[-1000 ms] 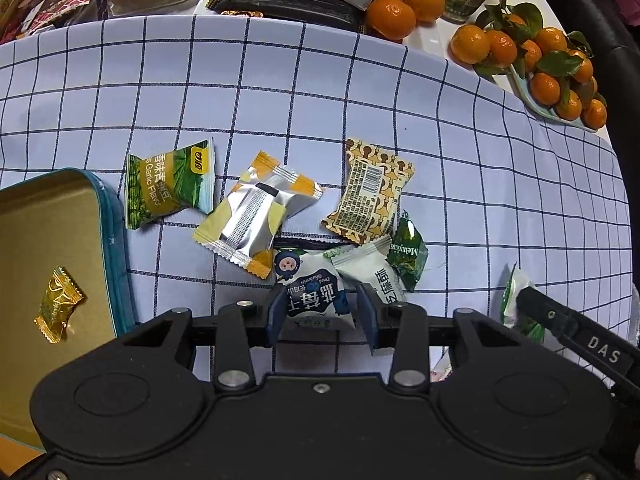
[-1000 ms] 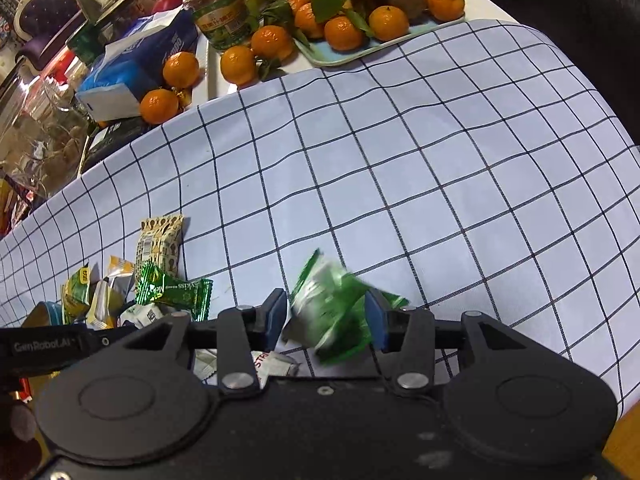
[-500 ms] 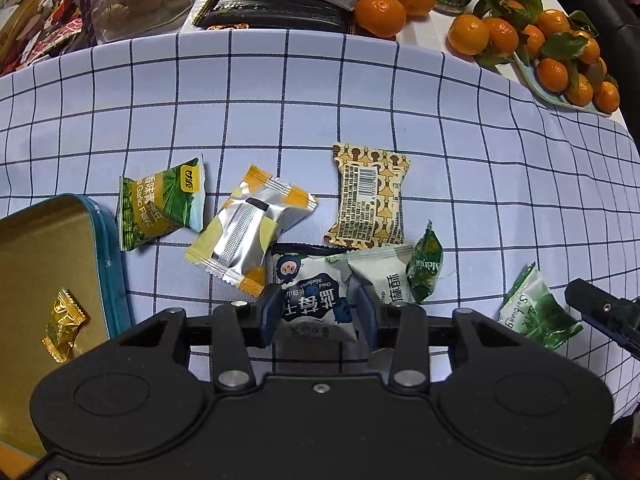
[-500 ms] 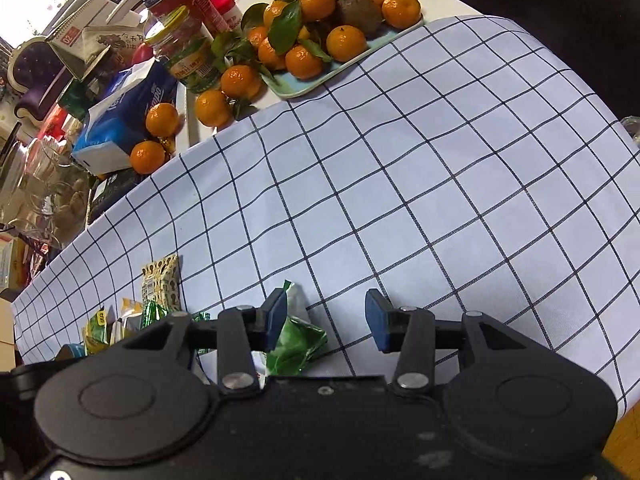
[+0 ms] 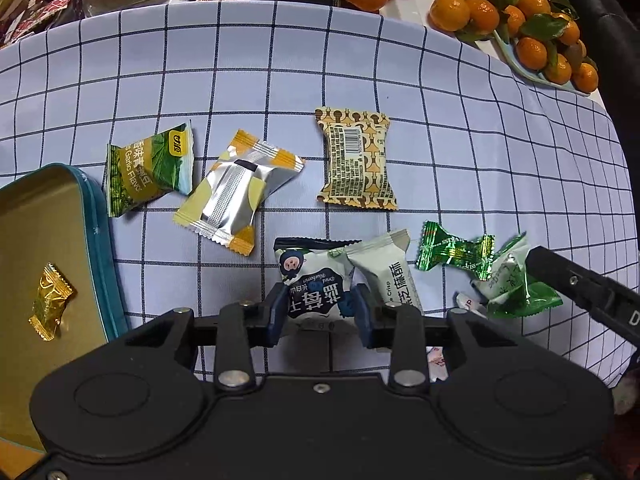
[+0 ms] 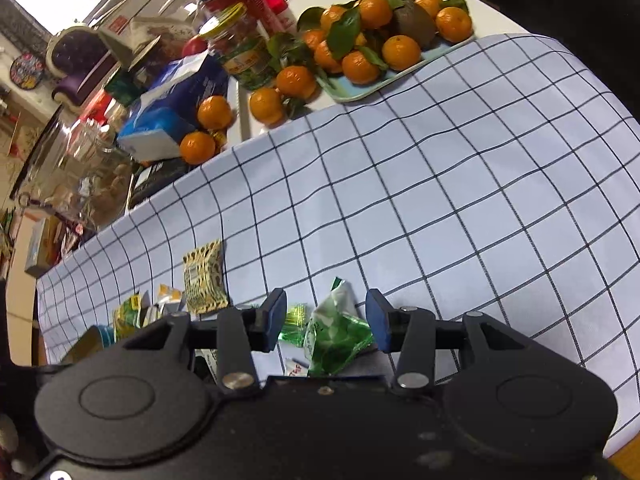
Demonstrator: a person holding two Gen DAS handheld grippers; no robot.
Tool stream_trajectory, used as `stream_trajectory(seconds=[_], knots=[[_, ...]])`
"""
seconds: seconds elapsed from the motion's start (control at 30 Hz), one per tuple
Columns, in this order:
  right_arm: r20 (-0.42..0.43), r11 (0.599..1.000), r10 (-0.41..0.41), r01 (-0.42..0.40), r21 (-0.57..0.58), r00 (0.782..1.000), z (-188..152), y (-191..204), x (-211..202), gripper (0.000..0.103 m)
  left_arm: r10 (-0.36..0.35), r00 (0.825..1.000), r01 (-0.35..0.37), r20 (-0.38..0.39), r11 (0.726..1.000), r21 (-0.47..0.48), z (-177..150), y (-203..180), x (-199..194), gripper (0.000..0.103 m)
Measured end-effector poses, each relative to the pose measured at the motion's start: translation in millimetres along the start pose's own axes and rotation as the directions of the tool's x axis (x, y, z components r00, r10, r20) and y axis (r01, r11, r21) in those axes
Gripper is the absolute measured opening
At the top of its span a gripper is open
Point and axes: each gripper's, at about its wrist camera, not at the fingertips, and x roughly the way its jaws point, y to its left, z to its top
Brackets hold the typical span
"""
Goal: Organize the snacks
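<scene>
Writing shows on several wrappers in the left wrist view: the green pea packet [image 5: 149, 171] reads "Garlic Flavor", the white packet [image 5: 390, 270] carries "Crisp", the small green foil candy [image 5: 454, 255] reads "kiss", and the brown patterned packet [image 5: 355, 162] shows a barcode. The left hand-held gripper [image 5: 318, 307] has just been closing, and its blue pads now pinch the white-and-navy blueberry packet [image 5: 310, 284], printed "Dried Blueberries" upside down, which lies on the surface beside the white packet. A silver-and-yellow packet [image 5: 239, 189] lies between the pea packet and the brown one. At the left edge an open teal tin [image 5: 94, 240] with a gold interior holds one gold-wrapped candy [image 5: 50, 305]. All of it rests on a pale checked cloth [image 5: 440, 120] over the surface, with tangerines [image 5: 532, 40] on a tray beyond. In the right wrist view, the right hand-held gripper [image 6: 326, 317] stands spread, its pads clear of the green-and-white packet [image 6: 334, 334] lying between them on the cloth. Farther back sit a tray of leafy tangerines [image 6: 380, 40], a labelled glass jar [image 6: 240, 48], a blue tissue pack [image 6: 176, 108] and crowded household clutter under a bright window.
</scene>
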Motion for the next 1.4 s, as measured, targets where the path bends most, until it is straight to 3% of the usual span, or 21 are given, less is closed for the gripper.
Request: stream_trajectory(seconds=[0.17, 0.3, 0.43, 0.57, 0.7, 0.83, 1.07, 1.4], knots=[[-0.045, 0.996, -0.067, 0.065, -0.054, 0.997, -5.8, 2.1, 11.7, 0.047, 0.001, 1.0, -0.001, -0.005, 1.0, 0.014, -1.6, -1.5, -0.7, 0.044], [-0.031, 0.994, -0.11, 0.111, 0.003, 0.993, 1.1, -12.4, 8.3, 0.046, -0.003, 1.0, 0.003, -0.009, 1.0, 0.007, -2.9, 1.2, -3.8, 0.044], [0.006, 0.975, -0.215, 0.214, 0.052, 0.977, 6.0, -24.2, 5.1, 0.047, 0.003, 1.0, -0.003, -0.008, 1.0, 0.01, -3.3, 0.4, -4.0, 0.043], [0.043, 0.99, -0.116, 0.112, 0.091, 0.992, 8.8, -26.4, -3.8, 0.049, 0.002, 1.0, -0.002, 0.002, 1.0, 0.012, -6.0, 4.0, -9.2, 0.043], [0.024, 1.0, -0.023, 0.023, -0.003, 0.999, 3.7, -5.6, -0.4, 0.067, 0.002, 1.0, -0.002, 0.004, 1.0, 0.005, -6.2, 8.1, -10.0, 0.043], [-0.008, 0.992, -0.066, 0.065, -0.107, 0.998, -4.5, 11.8, 12.5, 0.07, -0.002, 1.0, 0.002, 0.011, 1.0, -0.004, -6.1, 11.4, -12.9, 0.043], [-0.066, 0.983, -0.108, 0.097, -0.157, 0.992, -12.1, 21.3, 27.9, 0.071, -0.014, 1.0, 0.015, 0.023, 1.0, -0.025, -7.3, 19.4, -19.1, 0.043], [-0.036, 0.944, -0.189, 0.172, -0.282, 0.981, -22.0, 30.3, 35.1, 0.065, -0.017, 0.999, 0.018, 0.029, 0.999, -0.031, -7.6, 19.5, -21.5, 0.043]])
